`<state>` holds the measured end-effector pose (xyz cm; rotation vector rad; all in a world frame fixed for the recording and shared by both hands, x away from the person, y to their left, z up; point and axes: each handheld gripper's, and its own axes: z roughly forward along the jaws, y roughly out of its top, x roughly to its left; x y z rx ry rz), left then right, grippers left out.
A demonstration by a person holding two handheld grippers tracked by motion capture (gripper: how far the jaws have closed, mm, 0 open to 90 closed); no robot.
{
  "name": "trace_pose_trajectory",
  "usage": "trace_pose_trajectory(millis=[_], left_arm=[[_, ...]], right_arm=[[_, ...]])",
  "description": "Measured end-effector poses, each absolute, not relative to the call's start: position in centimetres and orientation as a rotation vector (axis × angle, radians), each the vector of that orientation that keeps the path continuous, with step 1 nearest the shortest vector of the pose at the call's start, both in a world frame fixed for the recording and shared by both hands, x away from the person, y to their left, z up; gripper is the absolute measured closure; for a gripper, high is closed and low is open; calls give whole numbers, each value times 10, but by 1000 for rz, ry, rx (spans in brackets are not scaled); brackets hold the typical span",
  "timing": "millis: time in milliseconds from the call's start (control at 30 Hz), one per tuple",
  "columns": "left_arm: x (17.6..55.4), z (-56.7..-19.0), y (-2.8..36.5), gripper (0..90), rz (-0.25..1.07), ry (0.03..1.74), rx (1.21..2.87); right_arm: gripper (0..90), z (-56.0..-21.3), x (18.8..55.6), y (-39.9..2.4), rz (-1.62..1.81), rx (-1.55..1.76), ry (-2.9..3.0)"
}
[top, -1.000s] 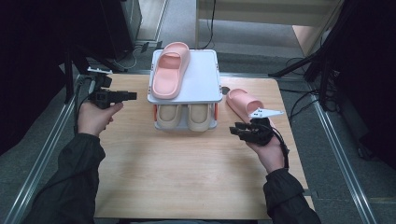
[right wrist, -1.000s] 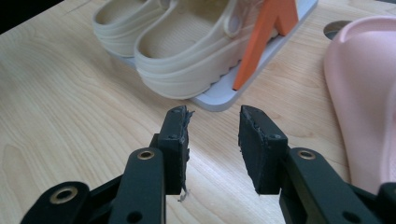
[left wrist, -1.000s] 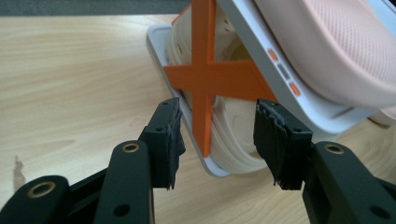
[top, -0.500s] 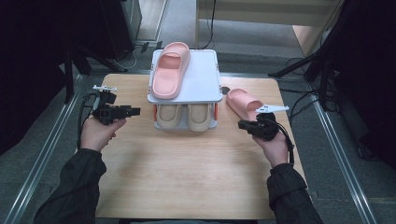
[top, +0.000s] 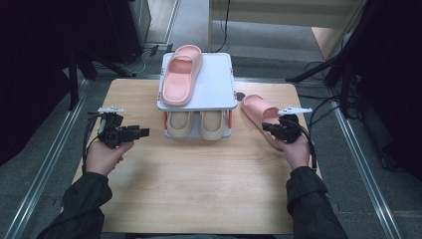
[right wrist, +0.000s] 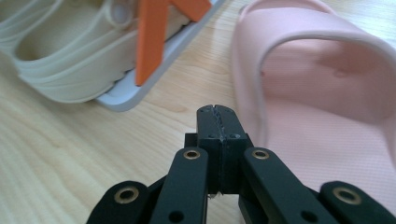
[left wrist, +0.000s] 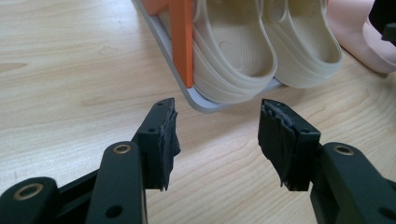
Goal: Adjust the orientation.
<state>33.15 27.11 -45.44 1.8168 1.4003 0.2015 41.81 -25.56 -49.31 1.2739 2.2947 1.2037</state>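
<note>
Wooden table (top: 199, 189) is carrying a two-tier shoe rack (top: 219, 94) at its far middle: one pink slipper (top: 180, 74) is lying on the rack's top shelf, a beige pair (top: 199, 124) is sitting on the lower shelf, and the second pink slipper (top: 259, 112) is lying on the tabletop just right of the rack. Right gripper (top: 273, 128) is hovering over that loose slipper's near end, jaws just finished closing, pressed together with nothing between them. Left gripper (top: 144, 132) is sitting left of the rack, pointing at it, jaws opening wide and empty.
</note>
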Motion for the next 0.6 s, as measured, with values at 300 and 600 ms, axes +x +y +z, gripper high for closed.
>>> trace_pose_trajectory(millis=[300, 600], left_arm=[[320, -454, 273, 464, 237, 1388, 1820], [313, -459, 281, 453, 244, 1412, 1833]], right_arm=[[900, -501, 437, -266, 1169, 1346, 2245], [900, -511, 451, -264, 1104, 1396, 2240]])
